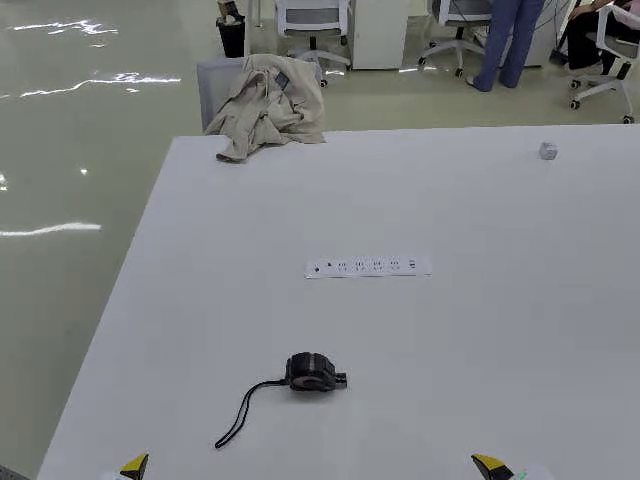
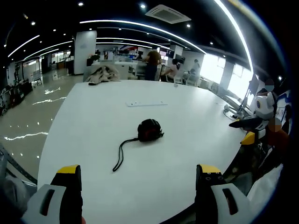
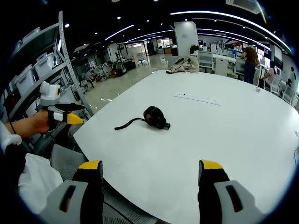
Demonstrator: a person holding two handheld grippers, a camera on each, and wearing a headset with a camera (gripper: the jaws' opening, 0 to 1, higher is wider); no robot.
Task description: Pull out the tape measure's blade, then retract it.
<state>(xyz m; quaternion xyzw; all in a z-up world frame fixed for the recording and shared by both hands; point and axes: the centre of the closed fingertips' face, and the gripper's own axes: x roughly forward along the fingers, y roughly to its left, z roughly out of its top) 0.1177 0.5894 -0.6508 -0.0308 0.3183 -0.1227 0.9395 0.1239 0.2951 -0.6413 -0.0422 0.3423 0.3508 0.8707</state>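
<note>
Black tape measure (image 1: 316, 372) lies ahead of my jaws, both pairs released; likely rigid, light: grip its flanks, not strap (image 1: 240, 412)

- The tape measure (image 1: 316, 372) lies on the table (image 1: 500, 330) close to its near edge, its strap (image 1: 243, 405) trailing left.
- A power strip (image 1: 368, 267) lies farther back.
- A jacket (image 1: 265, 108) drapes the far-left corner.

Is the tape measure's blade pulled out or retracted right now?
Retracted: nothing metal sticks out of the tape measure; just its strap trails on the table.
</note>
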